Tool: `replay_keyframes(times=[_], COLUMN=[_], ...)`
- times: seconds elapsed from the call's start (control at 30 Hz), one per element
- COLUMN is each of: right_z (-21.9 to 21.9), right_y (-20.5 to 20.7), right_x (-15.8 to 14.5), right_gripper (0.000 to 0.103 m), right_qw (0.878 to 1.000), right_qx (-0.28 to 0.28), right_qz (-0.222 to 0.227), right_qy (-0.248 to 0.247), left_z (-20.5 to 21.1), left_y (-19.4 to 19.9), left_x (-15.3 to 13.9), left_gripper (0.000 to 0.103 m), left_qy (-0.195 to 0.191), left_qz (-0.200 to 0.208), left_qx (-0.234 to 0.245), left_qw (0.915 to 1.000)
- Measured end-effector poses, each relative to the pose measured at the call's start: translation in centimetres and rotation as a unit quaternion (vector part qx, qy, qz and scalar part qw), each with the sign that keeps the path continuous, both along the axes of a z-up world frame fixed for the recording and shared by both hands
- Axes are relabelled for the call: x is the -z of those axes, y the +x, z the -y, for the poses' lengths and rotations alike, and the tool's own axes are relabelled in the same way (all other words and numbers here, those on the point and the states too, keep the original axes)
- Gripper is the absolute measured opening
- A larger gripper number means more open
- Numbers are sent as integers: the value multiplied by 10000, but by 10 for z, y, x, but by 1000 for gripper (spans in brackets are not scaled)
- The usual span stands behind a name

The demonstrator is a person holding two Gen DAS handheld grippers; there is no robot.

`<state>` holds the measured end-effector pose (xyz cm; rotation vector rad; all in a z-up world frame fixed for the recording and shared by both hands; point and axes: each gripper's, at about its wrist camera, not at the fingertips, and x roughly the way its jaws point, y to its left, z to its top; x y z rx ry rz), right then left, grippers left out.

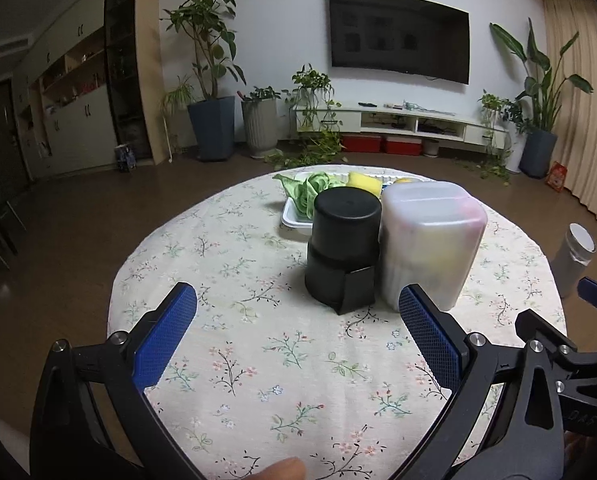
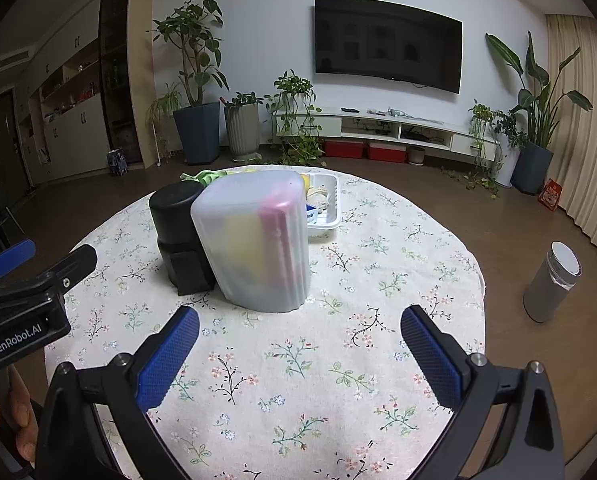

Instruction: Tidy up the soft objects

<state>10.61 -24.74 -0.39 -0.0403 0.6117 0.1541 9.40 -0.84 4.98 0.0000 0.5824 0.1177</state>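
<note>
1. The left claw [image 1: 298, 316] and the right claw [image 2: 300, 330] both hover spread and empty above the desk [image 2: 338, 380].
2. The soft objects lie in the white tray [image 2: 332, 200] behind the containers: a green cloth [image 1: 308, 190], a yellow sponge [image 1: 364, 182].
3. Judged best: reach around the frosted container [image 2: 258, 240], pinch lightly.
4. Count: two claws, one tray, one frosted container, one black canister [image 1: 344, 246].

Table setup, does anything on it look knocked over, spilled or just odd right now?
Nothing looks spilled or toppled. The black canister and frosted container stand upright side by side. Behind them the green cloth hangs over the white tray's edge, and cut leaves lie scattered on the floor.
</note>
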Motion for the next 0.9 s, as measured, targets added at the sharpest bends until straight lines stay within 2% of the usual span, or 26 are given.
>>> replay_keyframes(times=[0.1, 0.2, 0.33, 0.9], right_z=[0, -1, -2, -8], right_y=[0, 2, 3, 3], right_x=[0, 2, 3, 6], right_gripper=[103, 103, 103, 103], right_qw=[10000, 9999, 9999, 9999], right_qx=[12, 86, 134, 99], right_qz=[-14, -55, -45, -53], right_qy=[-11, -31, 14, -27], left_z=[-4, -4, -1, 2], left_y=[3, 5, 7, 5], left_x=[4, 10, 16, 18], left_gripper=[103, 103, 103, 103], left_qy=[-284, -390, -395, -362], left_qz=[-145, -236, -373, -376], left_qx=[114, 161, 238, 204], left_qw=[9994, 9988, 9982, 9984])
